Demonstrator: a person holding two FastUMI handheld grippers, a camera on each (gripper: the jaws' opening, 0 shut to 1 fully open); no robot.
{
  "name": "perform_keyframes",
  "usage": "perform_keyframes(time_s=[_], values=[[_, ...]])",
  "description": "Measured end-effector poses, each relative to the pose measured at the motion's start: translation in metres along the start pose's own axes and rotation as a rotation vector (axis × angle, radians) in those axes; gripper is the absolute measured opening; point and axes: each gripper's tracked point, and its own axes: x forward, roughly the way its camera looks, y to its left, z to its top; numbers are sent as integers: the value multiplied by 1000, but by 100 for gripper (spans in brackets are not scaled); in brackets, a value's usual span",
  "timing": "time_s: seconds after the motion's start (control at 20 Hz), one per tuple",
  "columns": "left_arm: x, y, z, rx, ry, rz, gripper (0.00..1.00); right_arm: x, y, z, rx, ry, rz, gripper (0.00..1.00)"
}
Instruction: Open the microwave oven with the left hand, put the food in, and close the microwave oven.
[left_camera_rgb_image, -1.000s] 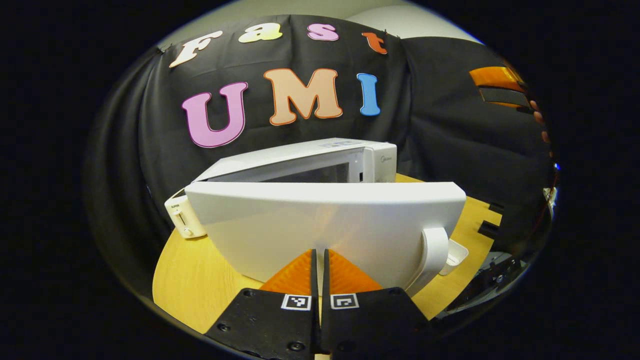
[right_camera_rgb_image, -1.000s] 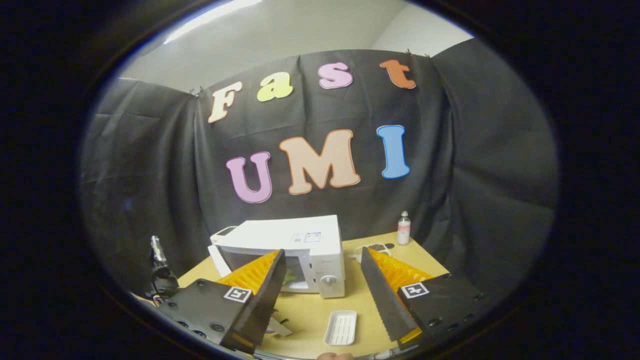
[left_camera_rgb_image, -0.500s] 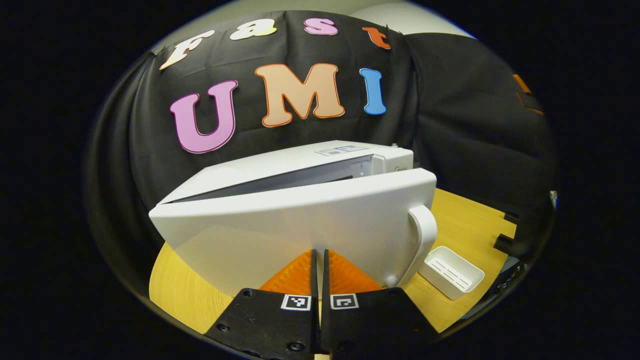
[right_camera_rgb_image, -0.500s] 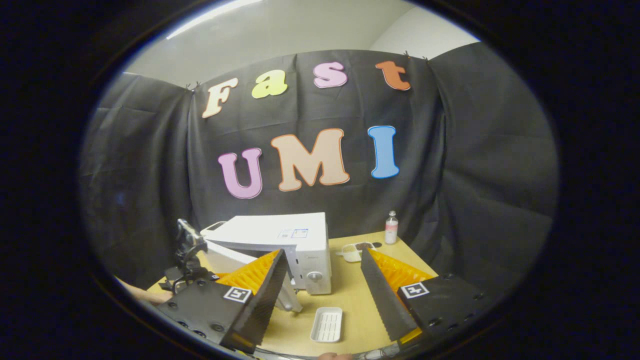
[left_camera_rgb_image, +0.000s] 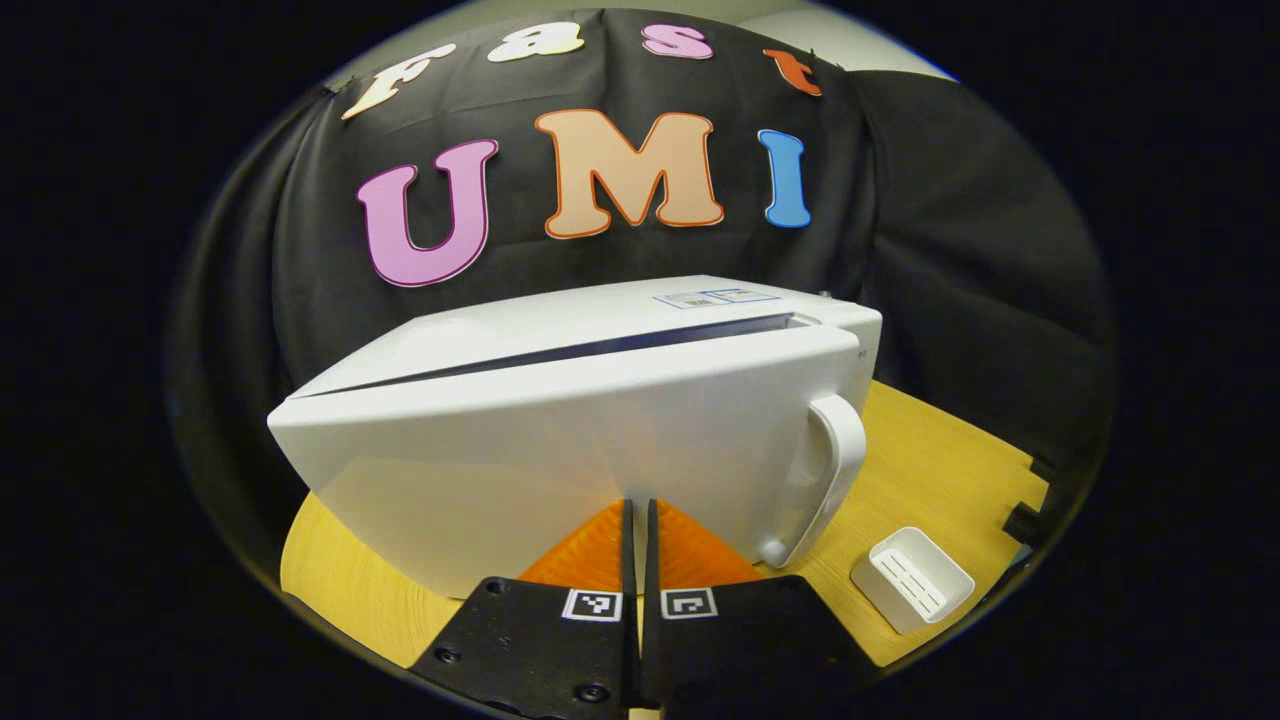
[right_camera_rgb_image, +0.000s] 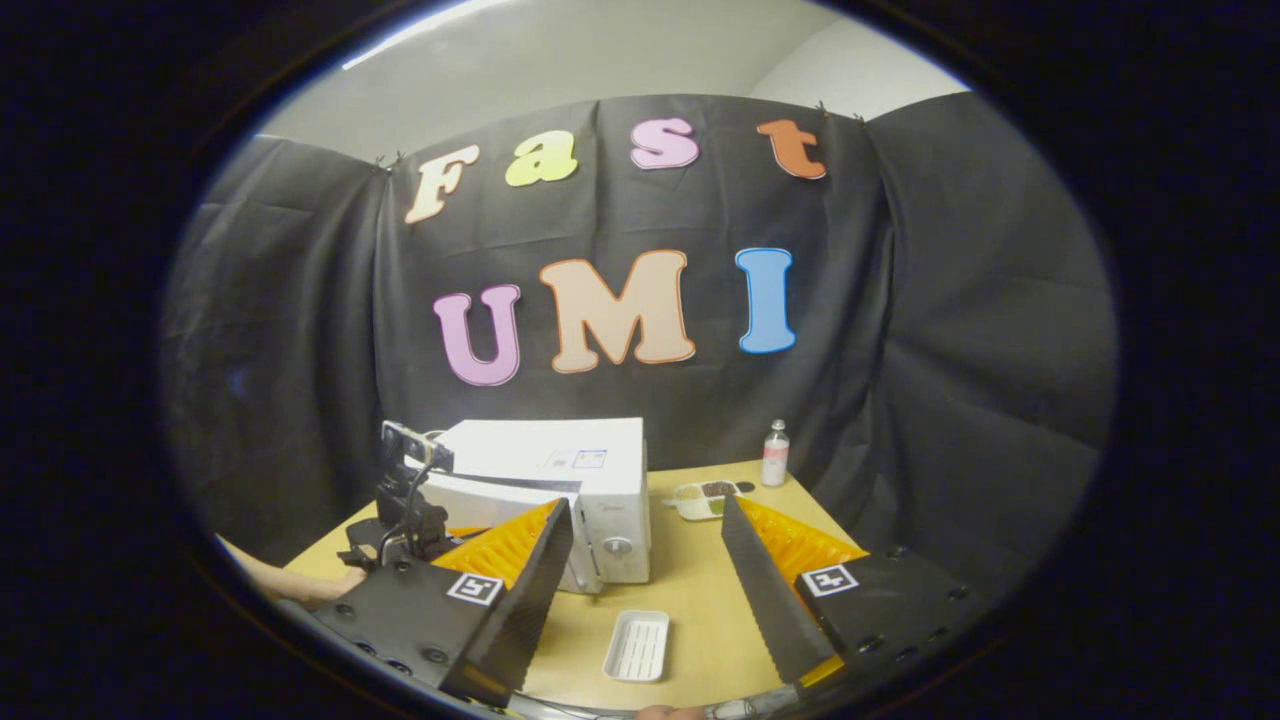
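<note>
**Door nearly shut**

My left gripper, fingers pressed together with nothing between them, sits against the microwave door, which stands slightly ajar from the microwave on the table. My right gripper hovers with fingers spread above an empty white tray. A food dish lies beside the microwave.

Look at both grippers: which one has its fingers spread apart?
The right gripper: a wide gap between its fingers frames the white tray. The left gripper has its fingers together against the microwave door.
</note>
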Motion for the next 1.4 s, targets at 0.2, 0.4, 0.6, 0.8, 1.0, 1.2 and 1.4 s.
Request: perform_keyframes(time_s=[0.2,0.4,0.6,0.8,1.0,1.2,1.4], values=[[9,1,3,16,1,25,0,4,-4,1,-2,0,-6,84],[13,1,4,-19,-6,32,0,7,-7,1,4,0,-9,84],[20,-5,-2,-47,32,15,0,8,-3,-1,18,4,5,84],[11,1,10,-30,-15,43,1,6,-3,-2,2,-1,9,84],[-25,9,28,-47,-65,51,0,7,-4,3,22,-21,13,84],[-88,29,80,-60,-185,98,0,16,2,8,43,-34,36,84],[-153,55,132,-86,-291,177,0,24,10,11,36,-49,60,83]])
